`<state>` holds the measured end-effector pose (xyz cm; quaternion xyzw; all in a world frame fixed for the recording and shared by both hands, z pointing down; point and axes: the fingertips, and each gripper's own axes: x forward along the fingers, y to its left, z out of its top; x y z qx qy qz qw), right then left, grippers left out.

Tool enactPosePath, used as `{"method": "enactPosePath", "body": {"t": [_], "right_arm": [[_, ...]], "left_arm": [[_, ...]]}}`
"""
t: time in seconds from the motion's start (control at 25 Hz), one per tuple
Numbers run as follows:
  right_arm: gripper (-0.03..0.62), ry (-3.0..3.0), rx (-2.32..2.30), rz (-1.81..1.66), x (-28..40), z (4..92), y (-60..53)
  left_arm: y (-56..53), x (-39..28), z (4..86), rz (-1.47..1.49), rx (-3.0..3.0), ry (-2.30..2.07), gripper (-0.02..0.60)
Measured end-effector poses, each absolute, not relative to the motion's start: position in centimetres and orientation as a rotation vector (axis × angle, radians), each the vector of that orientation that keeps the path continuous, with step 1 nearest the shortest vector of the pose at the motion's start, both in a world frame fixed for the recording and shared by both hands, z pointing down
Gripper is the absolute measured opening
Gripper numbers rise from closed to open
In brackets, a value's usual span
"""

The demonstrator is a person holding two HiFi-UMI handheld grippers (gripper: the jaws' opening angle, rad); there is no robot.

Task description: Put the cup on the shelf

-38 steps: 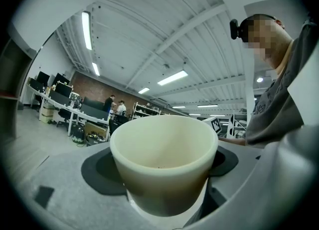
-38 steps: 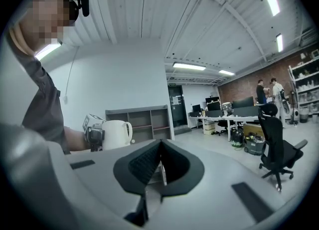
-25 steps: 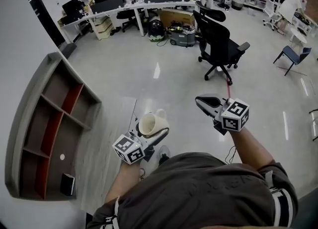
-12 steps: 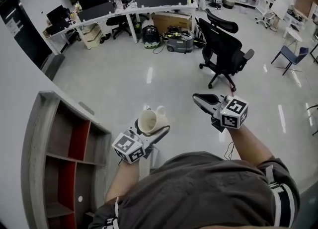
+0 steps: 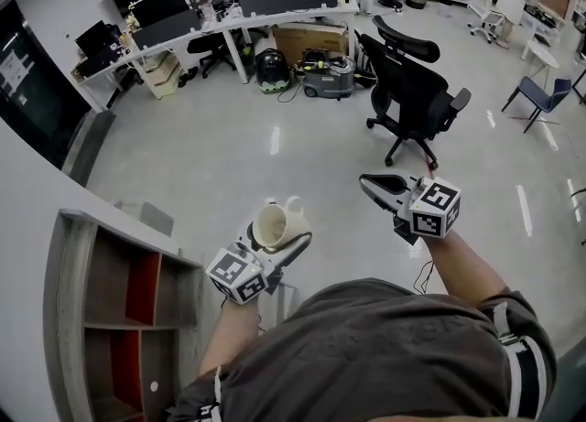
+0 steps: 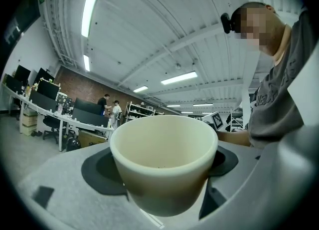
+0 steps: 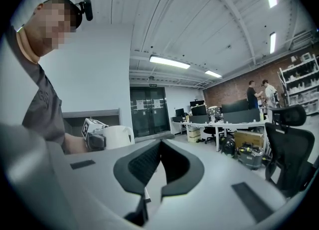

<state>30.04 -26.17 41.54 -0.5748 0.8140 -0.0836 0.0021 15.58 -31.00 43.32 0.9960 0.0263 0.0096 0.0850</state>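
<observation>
Cup [image 5: 273,224] is sitting clamped between the jaws of the left gripper [image 5: 277,239], both pads pressing on its cream wall, mouth facing that gripper's camera, handle pointing away from the person. Right gripper [image 5: 371,184] is hovering to its right, jaws pressed together, gripping nothing. Shelf [image 5: 101,319] is lying left of and below the left gripper, well apart from the cup. Black office chair [image 5: 412,100] is standing beyond the right gripper. Long desk [image 5: 238,19] is running farther behind.

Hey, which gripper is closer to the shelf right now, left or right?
Left. The left gripper, shut on the cup, sits just right of the shelf; the right gripper, jaws together and empty, is farther right, past the cup.
</observation>
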Motion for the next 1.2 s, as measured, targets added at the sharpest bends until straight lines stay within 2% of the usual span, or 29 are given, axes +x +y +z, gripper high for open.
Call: {"method": "enactPosePath", "body": {"t": [0.32,0.56,0.84,1.2], "right_arm": [[-0.008,2.67,-1.704,-0.274,37.1,40.8,-27.9],[-0.009,2.779,-1.561,-0.272,38.7,40.9,-31.3],[-0.008,2.876,-1.414,-0.252,33.9,40.1,-36.4],[-0.008,3.007,-1.2,-0.192,22.6,39.8,-42.5]], "left_arm": [[-31.9,21.8,42.5,-0.035,2.946,-0.109,0.422],[-34.2,22.1,42.9,-0.058,2.919,-0.368,0.422],[-37.6,16.1,42.0,-0.018,2.921,-0.651,0.422],[-42.1,3.2,42.7,0.05,2.839,-1.034,0.422]]}}
